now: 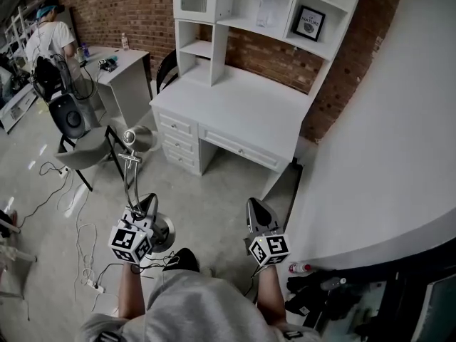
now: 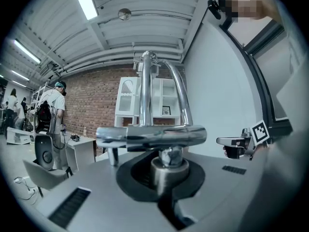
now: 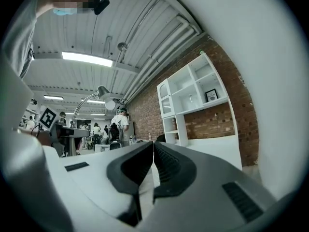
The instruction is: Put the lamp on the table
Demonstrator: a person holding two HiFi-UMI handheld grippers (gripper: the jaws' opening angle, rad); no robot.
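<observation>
Left hand-held gripper point(image 2: 165, 164) clamped on lamp point(image 1: 130, 166), long axis vertical, head topmost, right hand-held gripper point(image 3: 153, 151) pressed together

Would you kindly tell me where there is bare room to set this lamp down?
The white desk's top is bare from the hutch to its front edge, and the curved white surface on the right is bare too. The small side desk at left is cluttered.

Silver lamp point(image 1: 131, 173); red-brown brick wall point(image 1: 114, 6)
</observation>
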